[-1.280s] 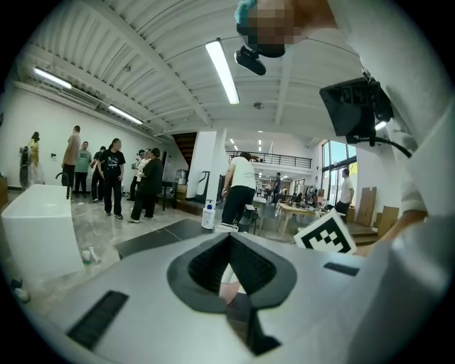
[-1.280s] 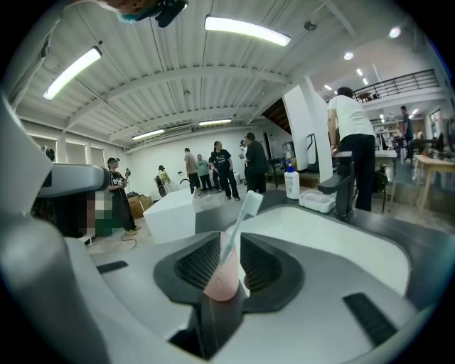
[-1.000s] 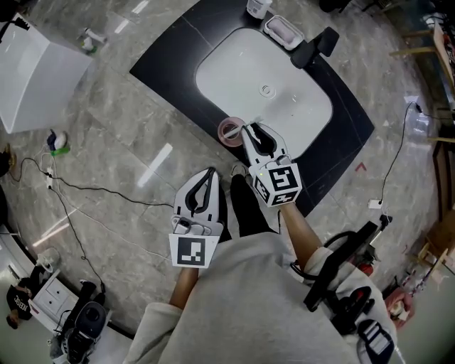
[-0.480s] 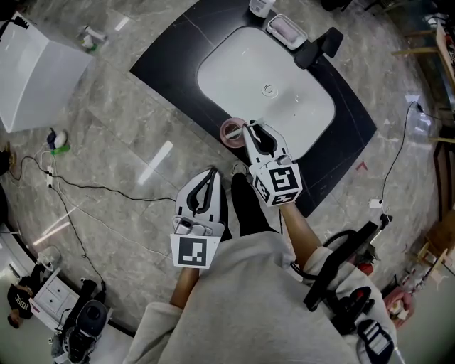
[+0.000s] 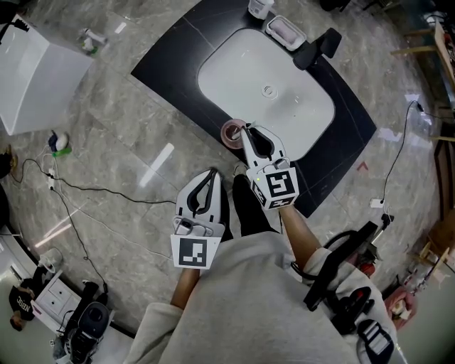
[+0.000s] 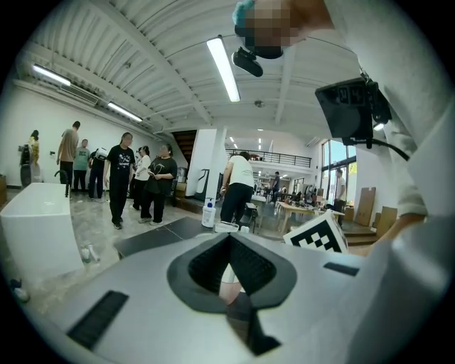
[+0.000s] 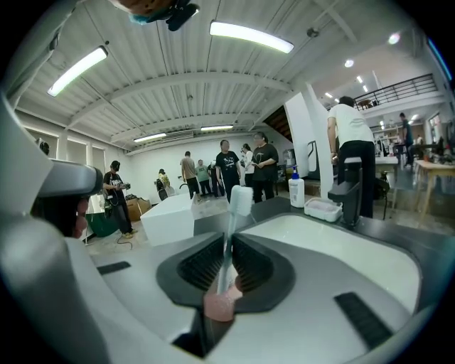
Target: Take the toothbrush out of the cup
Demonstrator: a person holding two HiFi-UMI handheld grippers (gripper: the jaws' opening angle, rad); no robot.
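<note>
Pinching the toothbrush [image 7: 232, 222] in the right gripper [image 7: 229, 234], squeezing the thin handle from both sides with only that sliver between the pads. Pointing the white bristle head up past the tips and sinking the handle's lower end into the pink cup [image 7: 222, 307], so not yet lifting it clear. Looking down from the head view, hanging the right gripper [image 5: 247, 129] directly over the cup [image 5: 225, 135], right at its rim. Standing the cup on the dark counter [image 5: 170, 64] at its near edge, just beside the near rim of the white sink [image 5: 242, 71]. Holding the left gripper [image 5: 212, 172] back off the counter, over the grey floor [image 5: 121, 142], well short of the cup and nearer the body than the right one. Pressing the left gripper [image 6: 229, 238] fully closed, gripping nothing. Leaving a bottle [image 5: 259, 7], a soap dish [image 5: 269, 23] and a black tap [image 5: 316, 44] along the counter's far edge, well apart from both grippers. Leaving a white box [image 5: 35, 71] on the floor off the counter's left end, and a thin cable [image 5: 106, 190] across the floor. Catching people [image 6: 135, 178] standing in the hall beyond the counter in both gripper views.
</note>
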